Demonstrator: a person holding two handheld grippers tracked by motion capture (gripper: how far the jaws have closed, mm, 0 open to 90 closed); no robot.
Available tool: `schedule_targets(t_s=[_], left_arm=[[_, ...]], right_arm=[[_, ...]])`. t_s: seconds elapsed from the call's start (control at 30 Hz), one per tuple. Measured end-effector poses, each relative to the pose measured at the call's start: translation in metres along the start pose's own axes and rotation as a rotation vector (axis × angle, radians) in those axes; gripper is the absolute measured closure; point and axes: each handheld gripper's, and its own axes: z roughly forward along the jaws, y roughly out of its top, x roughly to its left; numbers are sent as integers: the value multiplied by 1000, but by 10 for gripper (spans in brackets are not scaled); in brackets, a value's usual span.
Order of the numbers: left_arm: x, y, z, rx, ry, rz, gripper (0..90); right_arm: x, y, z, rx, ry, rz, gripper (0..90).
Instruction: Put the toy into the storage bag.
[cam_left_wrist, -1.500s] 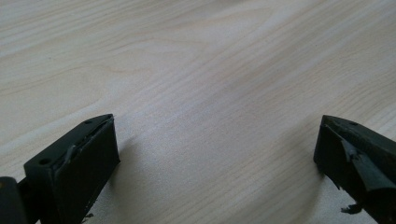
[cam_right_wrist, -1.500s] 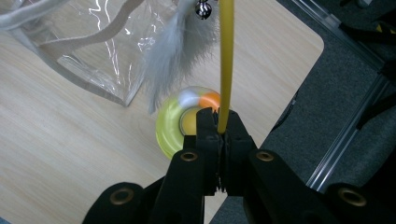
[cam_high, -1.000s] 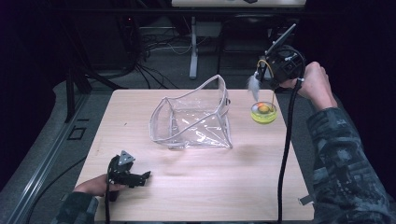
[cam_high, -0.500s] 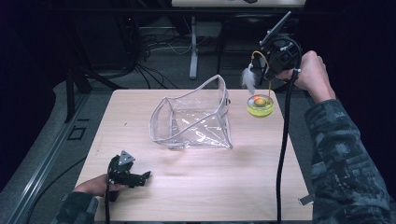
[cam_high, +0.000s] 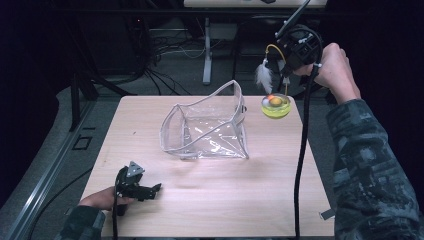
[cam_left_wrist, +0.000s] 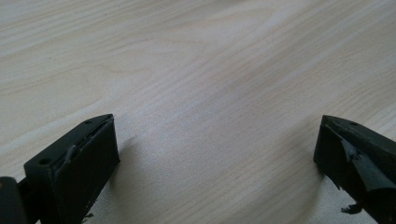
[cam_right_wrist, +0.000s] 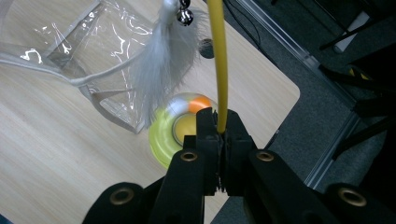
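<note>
The table (cam_high: 210, 200) is a pale wooden top that takes up the middle and lower part of the high view, with dark floor and cables beyond its far edge. A clear plastic bag (cam_high: 207, 130) lies open just above the centre of that view, its mouth turned up and its white-edged rim standing highest at the right side.

At the upper right of the high view a hand (cam_high: 337, 70) holds the right gripper (cam_high: 286, 67) above the far right corner of the table. In the right gripper view its fingers (cam_right_wrist: 233, 135) are pressed together on a thin yellow stick (cam_right_wrist: 218, 60), pinching its lower end, and the stick runs straight up to the top of the frame. This is a cat toy: a tuft of white feathers (cam_right_wrist: 161, 65) with a small metal bell (cam_right_wrist: 185, 16) hangs at the upper middle of that view, in front of the bag's right edge. Under the feathers sits a small round yellow-green dish (cam_high: 276, 106) with an orange and white ball in it, seen in the high view just right of the bag, near it but apart. The feathers hang between the gripper and the bag.

At the lower left of the high view the left gripper (cam_high: 145, 190) rests low on the table, well apart from the bag. In the left gripper view its fingers (cam_left_wrist: 79, 163) are spread wide, with only bare wood between them.
</note>
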Motion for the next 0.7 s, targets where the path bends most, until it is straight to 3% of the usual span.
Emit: schedule_targets(t_s=[0.7], left_arm=[[0,0,0,0,0,0,0]], right_arm=[[11,22,-23,-66,3,-28,884]])
